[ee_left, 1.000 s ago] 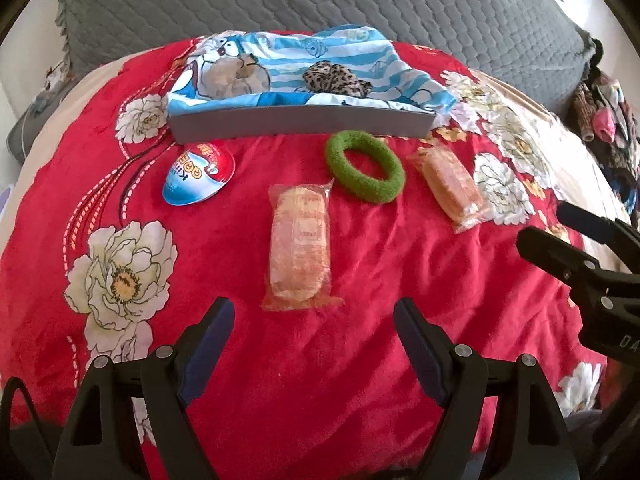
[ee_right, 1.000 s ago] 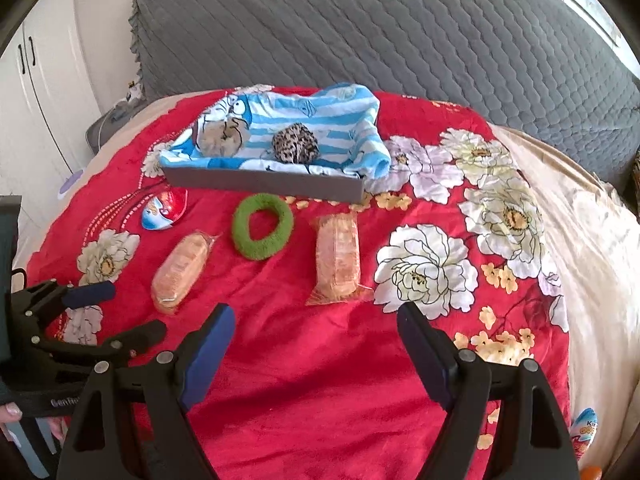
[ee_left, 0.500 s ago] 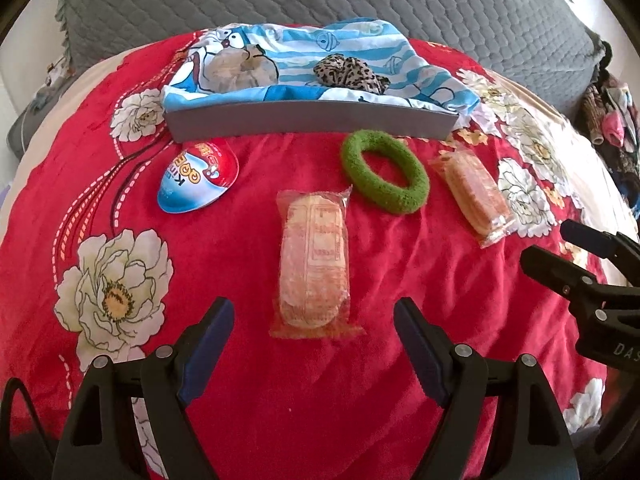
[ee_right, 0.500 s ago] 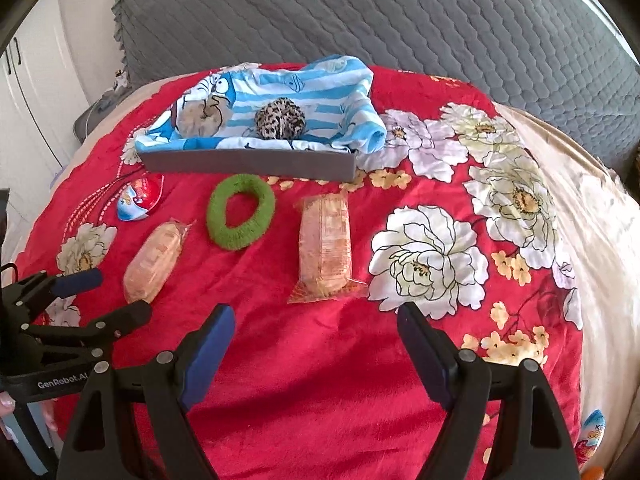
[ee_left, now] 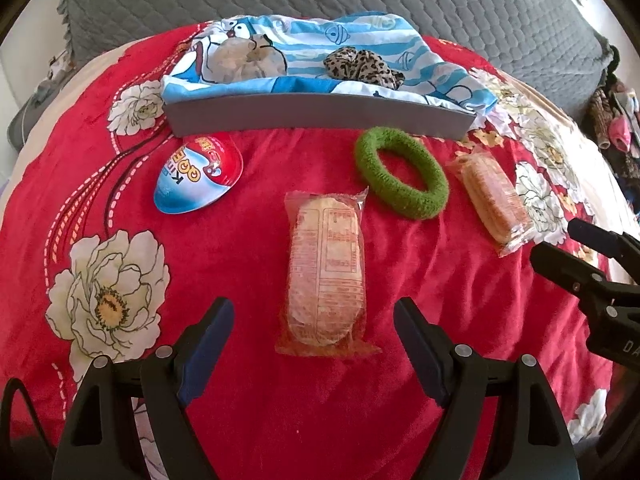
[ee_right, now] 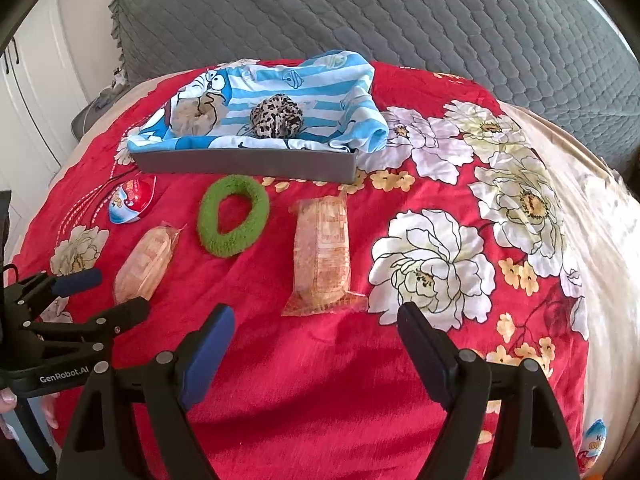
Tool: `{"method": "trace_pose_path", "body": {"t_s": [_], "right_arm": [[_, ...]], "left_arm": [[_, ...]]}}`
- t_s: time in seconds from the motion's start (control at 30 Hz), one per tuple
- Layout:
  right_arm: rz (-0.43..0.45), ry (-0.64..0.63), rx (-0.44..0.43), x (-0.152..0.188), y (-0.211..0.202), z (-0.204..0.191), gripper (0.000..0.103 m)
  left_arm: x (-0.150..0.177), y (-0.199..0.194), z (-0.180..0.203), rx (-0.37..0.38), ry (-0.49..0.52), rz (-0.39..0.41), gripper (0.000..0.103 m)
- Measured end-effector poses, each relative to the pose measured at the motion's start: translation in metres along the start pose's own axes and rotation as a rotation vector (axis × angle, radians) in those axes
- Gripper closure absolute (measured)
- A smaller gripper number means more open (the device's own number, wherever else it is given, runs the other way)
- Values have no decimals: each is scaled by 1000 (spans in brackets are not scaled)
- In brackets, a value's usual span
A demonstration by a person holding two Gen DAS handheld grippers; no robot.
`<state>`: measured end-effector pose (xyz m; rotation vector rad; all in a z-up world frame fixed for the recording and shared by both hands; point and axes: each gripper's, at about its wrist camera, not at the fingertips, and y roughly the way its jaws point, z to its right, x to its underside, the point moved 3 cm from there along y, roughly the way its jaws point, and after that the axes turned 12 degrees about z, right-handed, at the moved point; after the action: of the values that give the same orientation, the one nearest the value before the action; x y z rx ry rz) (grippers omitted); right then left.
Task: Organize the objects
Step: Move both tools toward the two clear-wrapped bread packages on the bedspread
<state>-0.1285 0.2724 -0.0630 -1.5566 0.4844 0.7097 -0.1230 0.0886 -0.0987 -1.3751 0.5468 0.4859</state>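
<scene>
On the red flowered blanket lie two wrapped wafer packs, a green fuzzy ring and a Kinder egg. My left gripper [ee_left: 312,344] is open, with one wafer pack [ee_left: 326,272] just ahead between its fingers. The green ring [ee_left: 402,178], the second wafer pack [ee_left: 494,198] and the egg [ee_left: 199,178] lie beyond. My right gripper [ee_right: 316,344] is open, just short of the second wafer pack [ee_right: 322,254]. A grey tray [ee_right: 248,166] lined with blue striped cloth holds a leopard scrunchie [ee_right: 276,116] and a beige scrunchie [ee_right: 196,114].
A grey quilted cover [ee_right: 360,20] rises behind the tray. Another Kinder egg [ee_right: 592,446] lies at the blanket's right edge. Clothes [ee_left: 616,120] are piled at the far right. White cupboard doors [ee_right: 24,100] stand on the left.
Both grippers have moved forward and lower toward the wafer packs, which look larger and nearer. Both stay open. Nothing on the blanket has moved.
</scene>
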Motion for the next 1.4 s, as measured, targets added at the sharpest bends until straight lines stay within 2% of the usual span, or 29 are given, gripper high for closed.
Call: {"method": "trace_pose_path", "body": {"t_s": [1.4], "right_arm": [[-23, 6, 17, -7, 53, 7, 20]], "left_arm": [[-12, 41, -8, -46, -40, 16, 20]]}}
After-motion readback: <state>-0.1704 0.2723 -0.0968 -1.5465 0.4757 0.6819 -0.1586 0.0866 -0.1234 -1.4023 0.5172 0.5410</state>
